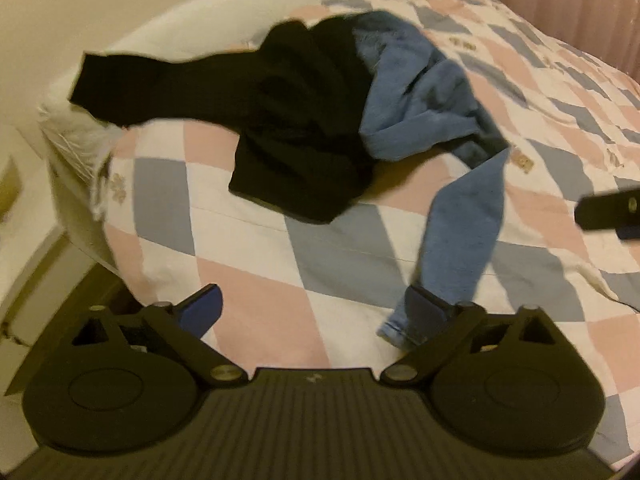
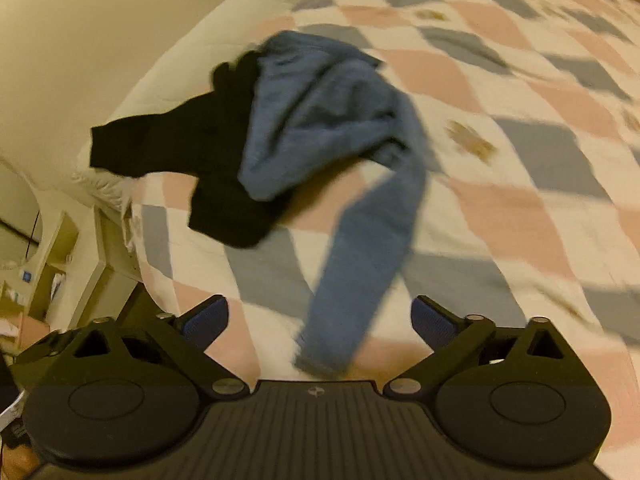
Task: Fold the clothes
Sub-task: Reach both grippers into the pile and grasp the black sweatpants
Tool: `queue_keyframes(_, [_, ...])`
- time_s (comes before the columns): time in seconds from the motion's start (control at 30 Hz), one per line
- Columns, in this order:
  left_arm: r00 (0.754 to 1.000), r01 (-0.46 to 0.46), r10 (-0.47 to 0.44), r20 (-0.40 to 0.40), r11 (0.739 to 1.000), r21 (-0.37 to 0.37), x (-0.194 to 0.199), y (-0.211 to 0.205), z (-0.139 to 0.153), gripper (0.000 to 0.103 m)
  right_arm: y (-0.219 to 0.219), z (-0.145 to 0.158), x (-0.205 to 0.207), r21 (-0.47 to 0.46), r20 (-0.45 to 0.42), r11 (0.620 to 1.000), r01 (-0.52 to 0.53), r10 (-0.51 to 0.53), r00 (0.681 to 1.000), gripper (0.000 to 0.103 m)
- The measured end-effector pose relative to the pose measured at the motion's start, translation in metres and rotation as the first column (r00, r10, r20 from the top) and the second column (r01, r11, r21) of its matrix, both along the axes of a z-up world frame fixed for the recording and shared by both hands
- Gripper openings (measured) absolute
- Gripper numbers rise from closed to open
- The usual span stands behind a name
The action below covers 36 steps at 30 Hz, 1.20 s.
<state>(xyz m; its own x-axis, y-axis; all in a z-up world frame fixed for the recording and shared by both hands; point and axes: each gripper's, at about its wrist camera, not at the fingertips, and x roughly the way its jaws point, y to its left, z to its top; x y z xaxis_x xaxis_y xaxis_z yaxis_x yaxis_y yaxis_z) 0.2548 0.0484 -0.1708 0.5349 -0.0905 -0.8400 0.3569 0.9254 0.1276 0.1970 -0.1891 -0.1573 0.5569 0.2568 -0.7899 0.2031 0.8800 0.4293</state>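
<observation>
I am holding both grippers low and level, each pointing forward along its fingers. The left gripper [image 1: 316, 312] is sitting with its jaws spread wide — the blue pads [image 1: 202, 308] are angling outward from the black linkages, nothing caught between them. The right gripper [image 2: 320, 320] is posing the same way, jaws wide apart, its blue pads [image 2: 434, 322] splaying to either side. In the left wrist view, a dark piece of the right gripper is poking in at the right edge — blurred, so I am not reading its jaws from there.
</observation>
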Motion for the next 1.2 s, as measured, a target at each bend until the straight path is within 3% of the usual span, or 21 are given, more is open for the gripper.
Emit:
queue_keyframes(0.07, [0.999,-0.01,0.008,-0.041,0.999,-0.049,0.023,0.019,-0.011,0.075,0.019,0.0,0.025,-0.083,0.026,0.994,-0.074,0.077,0.997,0.087])
queue_keyframes(0.17, [0.994,-0.052,0.041,-0.105,0.994,-0.099,0.054,0.046,-0.031,0.056,0.046,-0.006,0.059,-0.193,0.053,0.965,-0.179,0.192,0.98,0.071])
queue_keyframes(0.23, [0.989,-0.081,0.067,-0.132,0.991,-0.106,0.071,0.064,-0.044,0.053,0.068,-0.013,0.077,-0.267,0.061,0.931,-0.25,0.275,0.96,0.053])
queue_keyframes(0.33, [0.985,-0.092,0.073,-0.154,0.988,-0.125,0.094,0.084,-0.058,0.047,0.108,-0.029,0.103,-0.394,0.068,0.844,-0.363,0.421,0.904,0.034])
queue_keyframes(0.43, [0.982,-0.085,0.056,-0.182,0.984,-0.157,0.116,0.094,-0.072,0.045,0.138,-0.046,0.127,-0.464,0.074,0.775,-0.43,0.518,0.852,0.033])
queue_keyframes(0.53, [0.974,-0.102,0.055,-0.219,0.972,-0.211,0.138,0.098,-0.087,0.043,0.153,-0.064,0.151,-0.468,0.051,0.749,-0.469,0.553,0.832,0.034])
queue_keyframes(0.63, [0.967,-0.151,0.079,-0.244,0.944,-0.292,0.164,0.102,-0.097,0.046,0.164,-0.08,0.16,-0.509,0.029,0.696,-0.507,0.603,0.797,0.045])
queue_keyframes(0.67, [0.968,-0.152,0.079,-0.239,0.941,-0.303,0.173,0.101,-0.1,0.05,0.169,-0.086,0.159,-0.532,0.02,0.671,-0.517,0.62,0.784,0.048])
queue_keyframes(0.73, [0.971,-0.151,0.079,-0.227,0.934,-0.322,0.19,0.099,-0.104,0.057,0.179,-0.099,0.156,-0.59,0.005,0.616,-0.522,0.65,0.76,0.064])
queue_keyframes(0.83, [0.977,-0.128,0.064,-0.205,0.939,-0.318,0.217,0.093,-0.115,0.069,0.196,-0.119,0.151,-0.7,-0.009,0.508,-0.502,0.697,0.717,0.08])
queue_keyframes(0.9, [0.974,-0.125,0.052,-0.221,0.936,-0.328,0.233,0.087,-0.126,0.078,0.205,-0.137,0.151,-0.756,-0.045,0.429,-0.494,0.719,0.694,0.079])
queue_keyframes(0.97, [0.972,-0.107,0.03,-0.232,0.939,-0.326,0.244,0.078,-0.136,0.089,0.211,-0.156,0.156,-0.791,-0.094,0.375,-0.483,0.706,0.702,0.078])
queue_keyframes(1.03, [0.979,-0.053,-0.005,-0.206,0.96,-0.274,0.243,0.062,-0.143,0.088,0.211,-0.172,0.159,-0.823,-0.116,0.328,-0.463,0.701,0.703,0.072])
queue_keyframes(1.1, [0.984,-0.003,-0.044,-0.175,0.966,-0.26,0.237,0.051,-0.142,0.059,0.206,-0.177,0.158,-0.832,-0.111,0.315,-0.456,0.711,0.695,0.058])
queue_keyframes(1.13, [0.979,0.003,-0.064,-0.193,0.954,-0.301,0.235,0.05,-0.14,0.037,0.203,-0.174,0.157,-0.831,-0.105,0.323,-0.453,0.708,0.698,0.045])
queue_keyframes(1.2, [0.978,-0.019,-0.053,-0.202,0.94,-0.34,0.231,0.051,-0.132,0.024,0.196,-0.163,0.154,-0.824,-0.081,0.35,-0.445,0.705,0.705,0.038])
